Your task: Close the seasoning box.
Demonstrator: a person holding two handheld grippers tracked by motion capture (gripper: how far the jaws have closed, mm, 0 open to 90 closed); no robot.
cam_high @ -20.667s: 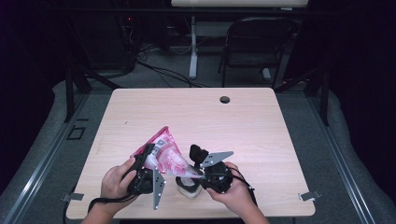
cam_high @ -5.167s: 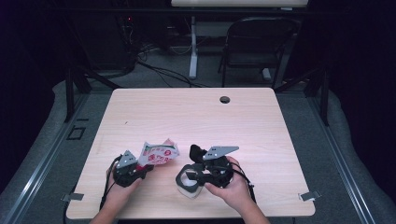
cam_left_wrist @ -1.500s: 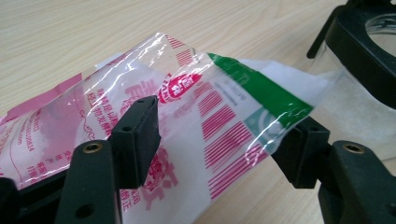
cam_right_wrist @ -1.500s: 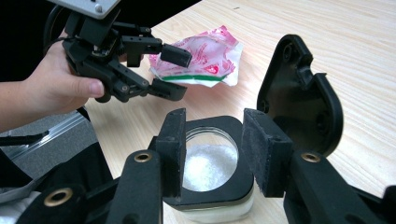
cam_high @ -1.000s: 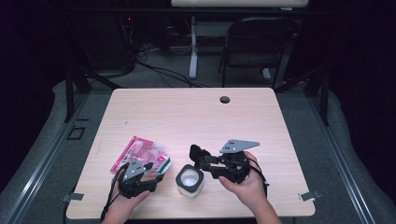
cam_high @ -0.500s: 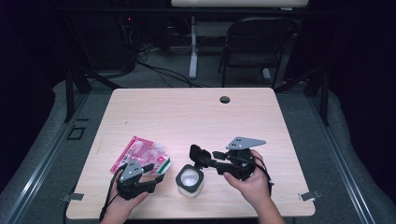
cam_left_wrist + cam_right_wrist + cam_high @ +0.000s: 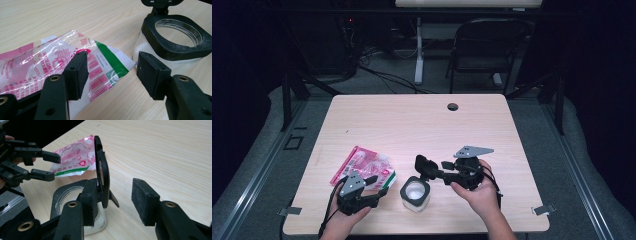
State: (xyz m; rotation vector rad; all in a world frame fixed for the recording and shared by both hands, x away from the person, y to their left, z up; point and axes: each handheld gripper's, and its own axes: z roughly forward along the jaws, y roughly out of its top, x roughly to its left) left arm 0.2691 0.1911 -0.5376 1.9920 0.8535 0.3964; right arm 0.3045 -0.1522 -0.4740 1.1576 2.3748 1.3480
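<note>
A: What's changed in the last stretch?

B: The pink bag (image 7: 362, 167) is down flat on the table (image 7: 422, 125), left of the jar (image 7: 415, 194) — a few seconds back the left gripper (image 7: 377, 186) had it lifted beside the jar's mouth. Now that gripper's jaws stand released over the bag's green-striped end (image 7: 110, 60), nothing between the pads.

A: And the right side?

B: The right gripper (image 7: 432, 172) has drifted right of the jar, jaws apart. In the right gripper view the hinged lid (image 7: 101, 170) stands upright, just off the left pad; I can't tell if it touches.

A: The jar itself?

B: Near the front edge, between the two hands, mouth open. White contents show low behind the clear wall (image 7: 142, 50) in the left gripper view.

A: So what does that mean for the job?

B: My reading — pouring is over, bag set aside. What's left is likely swinging that lid down shut.
</note>
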